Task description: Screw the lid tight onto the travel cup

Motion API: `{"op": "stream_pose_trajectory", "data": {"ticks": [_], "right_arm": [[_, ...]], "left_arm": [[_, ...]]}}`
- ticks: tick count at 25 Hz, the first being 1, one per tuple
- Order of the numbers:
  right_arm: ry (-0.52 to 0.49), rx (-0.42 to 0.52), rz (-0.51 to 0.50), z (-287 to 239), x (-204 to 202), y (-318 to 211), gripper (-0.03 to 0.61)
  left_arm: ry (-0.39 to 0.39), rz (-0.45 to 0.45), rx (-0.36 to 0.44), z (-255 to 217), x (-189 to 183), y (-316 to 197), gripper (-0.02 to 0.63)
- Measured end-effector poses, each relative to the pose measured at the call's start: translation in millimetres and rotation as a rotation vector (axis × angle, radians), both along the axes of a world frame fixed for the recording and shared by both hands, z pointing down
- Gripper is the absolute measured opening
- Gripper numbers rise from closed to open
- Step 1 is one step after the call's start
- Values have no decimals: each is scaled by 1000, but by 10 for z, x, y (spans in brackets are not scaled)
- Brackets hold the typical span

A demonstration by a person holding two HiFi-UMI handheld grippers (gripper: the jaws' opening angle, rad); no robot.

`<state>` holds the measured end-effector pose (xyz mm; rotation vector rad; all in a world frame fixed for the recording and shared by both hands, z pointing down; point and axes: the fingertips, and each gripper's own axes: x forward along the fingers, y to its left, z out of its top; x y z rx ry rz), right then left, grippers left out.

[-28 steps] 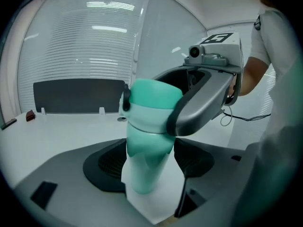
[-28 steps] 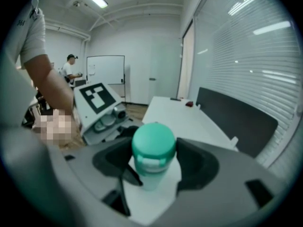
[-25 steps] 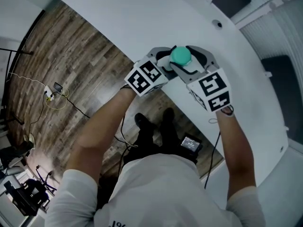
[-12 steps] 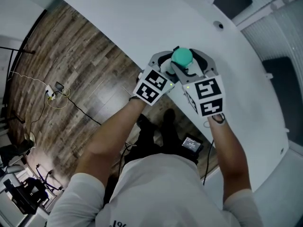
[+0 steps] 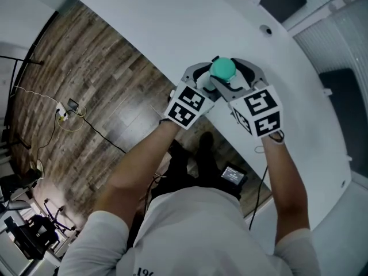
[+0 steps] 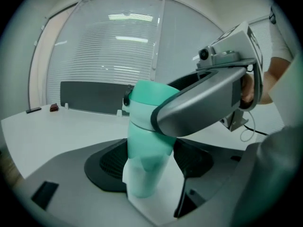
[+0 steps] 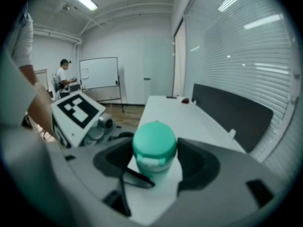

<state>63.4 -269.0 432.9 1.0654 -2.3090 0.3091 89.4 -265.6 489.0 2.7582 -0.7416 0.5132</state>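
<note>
Two claws meet on one mint-green travel cup (image 6: 147, 171). The left claw (image 6: 150, 162) is pressed onto the cup's lower body, with a dark pad against each side. The right claw (image 7: 154, 161) pinches the lid (image 7: 154, 143), which sits on top of the cup. In the left gripper view one of its grey jaws crosses in front of the lid. The cup is upright. The marker cubes (image 5: 185, 105) sit just behind the claws, side by side. The cup is over the near edge of the white table (image 5: 172, 27); whether its base touches the table cannot be confirmed. Wood floor (image 5: 86, 96) lies beyond that edge. A dark panel (image 7: 232, 108) stands along the table's far side.
</note>
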Motion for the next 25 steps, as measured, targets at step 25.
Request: {"op": "stream_pose_trajectory", "data": {"ticks": [25], "right_arm": [[-64, 63, 90, -21, 50, 48, 304]], "left_arm": [[-6, 44, 17, 15, 21, 179, 318]]}}
